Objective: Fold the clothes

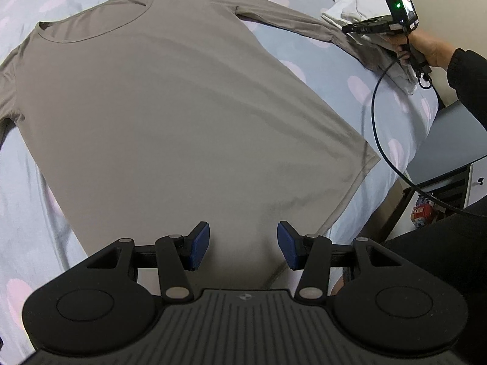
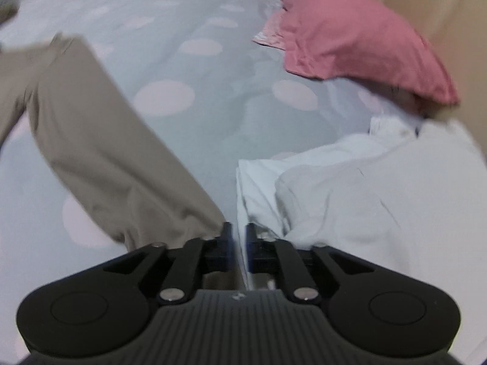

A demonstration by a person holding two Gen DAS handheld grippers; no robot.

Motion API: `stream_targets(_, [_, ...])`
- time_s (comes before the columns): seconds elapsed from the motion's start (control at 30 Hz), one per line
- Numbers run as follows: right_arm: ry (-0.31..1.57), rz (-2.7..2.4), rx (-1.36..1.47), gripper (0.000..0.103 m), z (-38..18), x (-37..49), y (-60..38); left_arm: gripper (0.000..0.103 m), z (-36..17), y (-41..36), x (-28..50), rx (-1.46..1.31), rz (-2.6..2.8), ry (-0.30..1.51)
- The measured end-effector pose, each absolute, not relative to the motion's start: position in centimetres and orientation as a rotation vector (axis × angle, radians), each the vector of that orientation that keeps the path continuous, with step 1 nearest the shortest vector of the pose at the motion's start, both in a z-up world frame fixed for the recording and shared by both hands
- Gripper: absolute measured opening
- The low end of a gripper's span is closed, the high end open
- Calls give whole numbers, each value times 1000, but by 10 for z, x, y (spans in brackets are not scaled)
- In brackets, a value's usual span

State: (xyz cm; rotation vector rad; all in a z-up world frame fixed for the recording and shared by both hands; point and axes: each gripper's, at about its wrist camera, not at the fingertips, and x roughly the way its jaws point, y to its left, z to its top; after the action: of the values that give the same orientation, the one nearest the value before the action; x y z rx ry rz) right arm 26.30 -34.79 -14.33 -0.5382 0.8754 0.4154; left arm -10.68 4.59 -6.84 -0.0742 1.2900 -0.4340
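Left wrist view: grey shirt (image 1: 170,115) flat on dotted bedsheet (image 1: 344,70).

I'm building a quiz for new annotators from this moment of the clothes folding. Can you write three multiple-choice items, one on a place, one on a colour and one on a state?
1. Where does the white clothing lie, as the right wrist view shows it?
A. right of the shirt sleeve
B. on the shirt's collar
C. on the floor

2. What colour is the long-sleeved shirt spread on the bed?
A. navy
B. taupe
C. red

3. How do the left gripper's fingers stand?
A. clamped on the hem
B. apart, above the hem
C. out of view

Answers:
1 A: the white clothing lies right of the sleeve.
2 B: the shirt is grey-brown on the dotted sheet.
3 B: the left gripper shows a clear gap, cloth unpinched.
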Motion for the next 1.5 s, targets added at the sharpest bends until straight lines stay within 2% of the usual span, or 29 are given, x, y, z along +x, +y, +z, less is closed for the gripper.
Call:
stream_targets(0.03, [856,411,-534,32,-140,259,-350,47,-67,46,-108,-75,-435,1287])
stream_targets(0.17, [823,419,-407,40,-111,238,-376,47,-64,49,-112,-83,-436,1275])
stream_targets(0.33, [923,401,-307,45,-106,203,-408,47,-59,49,-115,-89,-442,1259])
stream_targets(0.63, [1072,239,90,48,-152,187,-451,47,-58,47,-117,-90,-436,1259])
stream_targets(0.67, [1057,236,124,38,-153,186,-453,47,-59,47,-117,-89,-435,1260])
stream_targets(0.73, [1067,252,193,6,-151,188,-460,47,-59,47,-117,-89,-434,1261])
stream_targets(0.9, [1036,303,488,4,-129,192,-505,47,-59,48,-117,-92,-438,1259])
stream_targets(1.03, [1079,293,562,4,-131,192,-528,47,-59,50,-118,-97,-437,1258])
stream_targets(1.17, [1235,217,434,23,-153,194,-513,47,-59,53,-118,-108,-428,1262])
stream_targets(1.27, [1278,283,250,28,-142,192,-490,47,-58,54,-118,-115,-429,1258])
stream_targets(1.33, [1281,337,120,28,-125,192,-475,47,-58,54,-118,-116,-432,1255])
stream_targets(1.4, [1238,421,54,28,-103,192,-455,47,-59,55,-117,-117,-434,1255])
stream_targets(1.47, [1121,468,25,44,-90,196,-423,47,-59,54,-116,-114,-432,1257])
stream_targets(1.5, [1062,482,13,45,-86,199,-405,47,-60,54,-116,-113,-430,1258])
